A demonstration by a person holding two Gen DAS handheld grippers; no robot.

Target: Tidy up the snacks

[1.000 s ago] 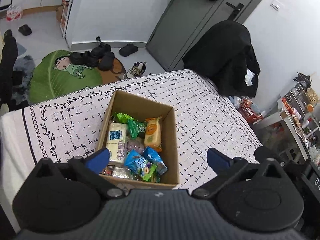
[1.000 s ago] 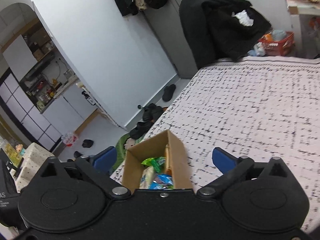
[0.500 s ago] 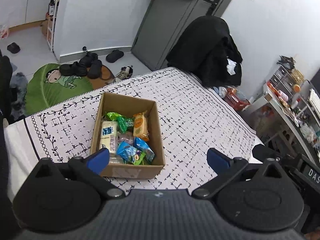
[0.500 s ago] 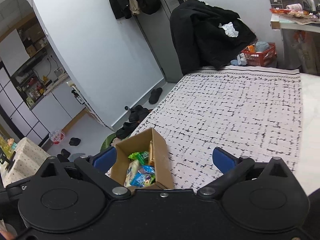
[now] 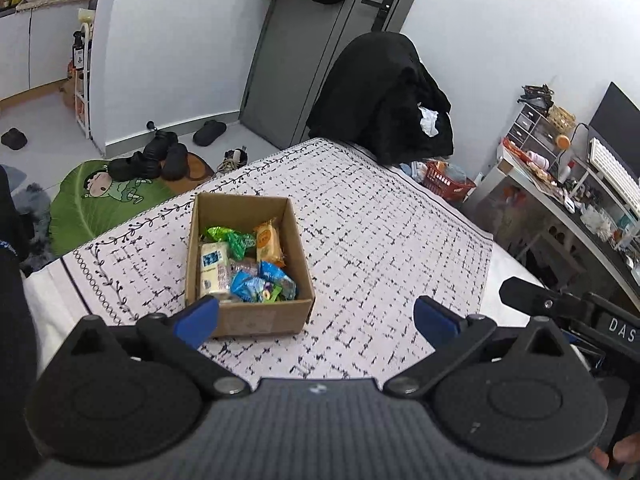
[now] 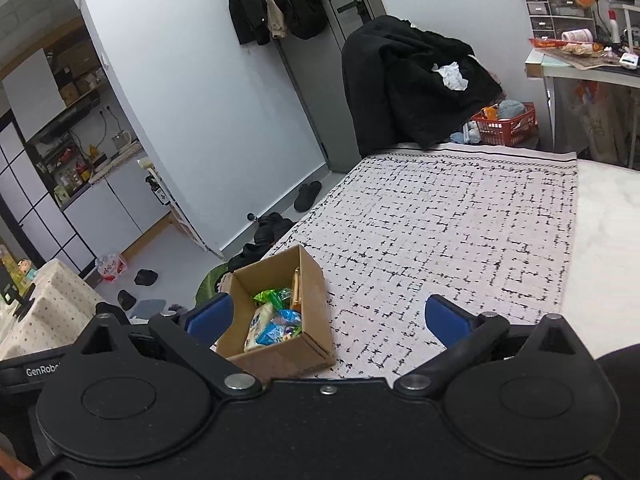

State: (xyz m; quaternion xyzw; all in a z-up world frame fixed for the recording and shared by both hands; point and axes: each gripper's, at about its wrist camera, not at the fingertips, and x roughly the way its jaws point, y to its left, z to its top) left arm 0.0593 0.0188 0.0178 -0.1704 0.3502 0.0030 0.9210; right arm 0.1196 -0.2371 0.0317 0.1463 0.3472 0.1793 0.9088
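Left gripper (image 5: 316,320): hovering above the bed, its 2 blue-tipped fingers (image 5: 198,316) spread wide apart and gripping nothing; the left finger is overlapping the near left corner of the box in the left wrist view.
Right gripper (image 6: 326,318): hanging over the bed with its fingers (image 6: 448,318) also spread wide and empty; its left finger is showing in front of the box's left wall, and whether it is touching the cardboard cannot be told.
Cardboard box (image 5: 262,318): sitting open-topped on the patterned blanket (image 5: 380,240), near the bed's left edge.
Snacks: lying loose inside the box, filling the bottom and packed against one another.
Cream packet (image 5: 214,270): lying along the box's left wall, with a blue label on top.
Green wrapper (image 5: 230,238): crumpling toward the far end, just beside the orange packet (image 5: 269,240), which is leaning against the right wall.
Blue packets (image 5: 262,284): resting at the near end, touching the cream packet.
Bed: taking up the middle of both views, the blanket showing black dashes and a vine border.
Black coat (image 6: 408,80): draping in a heap at the bed's far end, a white scrap lying on it.
Red basket (image 6: 506,124): standing on the floor beyond the bed, beside the table (image 6: 580,68), which is carrying clutter.
Floor: holding dark slippers (image 5: 156,158) and a green cartoon mat (image 5: 104,196) left of the bed.
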